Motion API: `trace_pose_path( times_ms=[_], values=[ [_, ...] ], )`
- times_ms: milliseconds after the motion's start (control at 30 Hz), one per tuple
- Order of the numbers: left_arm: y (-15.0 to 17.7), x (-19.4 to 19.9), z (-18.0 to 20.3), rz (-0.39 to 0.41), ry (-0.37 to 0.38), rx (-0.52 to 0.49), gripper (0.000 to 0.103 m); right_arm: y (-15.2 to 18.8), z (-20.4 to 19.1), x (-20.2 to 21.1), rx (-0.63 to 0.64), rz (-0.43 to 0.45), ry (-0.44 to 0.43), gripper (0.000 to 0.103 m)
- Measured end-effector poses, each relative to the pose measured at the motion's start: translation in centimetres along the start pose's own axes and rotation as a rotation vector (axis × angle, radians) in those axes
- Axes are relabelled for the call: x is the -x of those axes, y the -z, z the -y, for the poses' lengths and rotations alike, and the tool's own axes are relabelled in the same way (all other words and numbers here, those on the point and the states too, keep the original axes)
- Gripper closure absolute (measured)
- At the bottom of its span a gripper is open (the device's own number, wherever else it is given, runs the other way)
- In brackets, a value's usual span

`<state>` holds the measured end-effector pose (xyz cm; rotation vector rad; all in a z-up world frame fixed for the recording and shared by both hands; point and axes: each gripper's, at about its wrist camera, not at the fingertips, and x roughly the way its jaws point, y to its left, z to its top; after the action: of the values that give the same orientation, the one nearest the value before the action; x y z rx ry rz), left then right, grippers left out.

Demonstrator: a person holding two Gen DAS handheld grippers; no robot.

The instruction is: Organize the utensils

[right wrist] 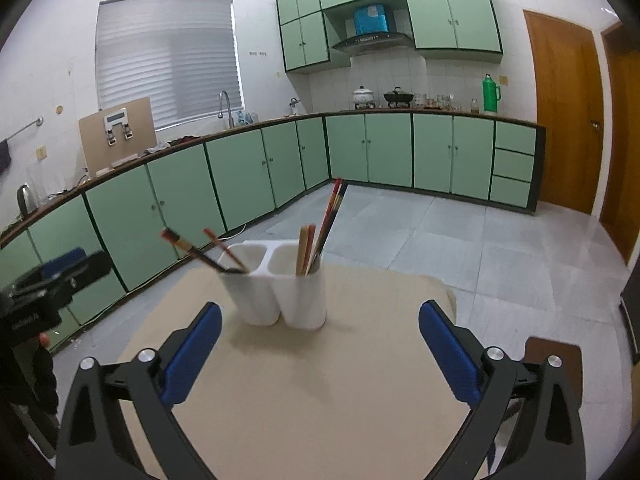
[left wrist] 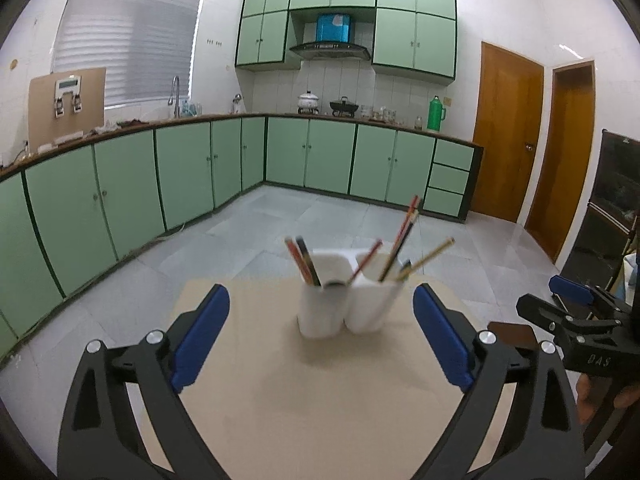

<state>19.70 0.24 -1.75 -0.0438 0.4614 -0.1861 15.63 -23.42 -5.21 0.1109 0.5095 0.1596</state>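
Both hand-held grippers (left wrist: 321, 336) (right wrist: 320, 352) spread wide, empty; utensil holder (right wrist: 280, 292) near table (right wrist: 320, 400) far edge.

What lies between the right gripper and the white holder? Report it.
Only bare tan tabletop separates the open right gripper from the white holder, shown in the right wrist view.

Support surface: a table (left wrist: 320, 400) with a plain beige top (right wrist: 320, 380), standing on a grey tiled floor (right wrist: 500, 260). One item rests directly on it: a white two-compartment utensil holder (left wrist: 348, 308), upright, ahead of the fingertips and roughly centred between the two fingers in both wrist views (right wrist: 280, 296). Both compartments hold chopsticks (right wrist: 324, 232) leaning outward. A brown seat edge (right wrist: 554, 354) shows beside the table's right side.
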Motion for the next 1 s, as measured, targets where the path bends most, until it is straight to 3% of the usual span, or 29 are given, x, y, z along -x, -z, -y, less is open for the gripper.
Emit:
trace_pose_path(
  times_ms=[133,300,1000],
  values=[
    [1.1,1.7,0.1,-0.011,-0.016,0.012,0.011,0.9,-0.2,0.9,-0.033,-0.055,-0.035,0.006],
    [1.7,4.0,0.1,-0.014,-0.024,0.024,0.011,1.6,-0.7,3.0,-0.048,-0.055,-0.068,0.006],
    [1.4,12.0,2.2,0.078,-0.020,-0.018,0.011,0.2,-4.7,10.9,0.054,0.063,-0.078,0.006]
  ],
)
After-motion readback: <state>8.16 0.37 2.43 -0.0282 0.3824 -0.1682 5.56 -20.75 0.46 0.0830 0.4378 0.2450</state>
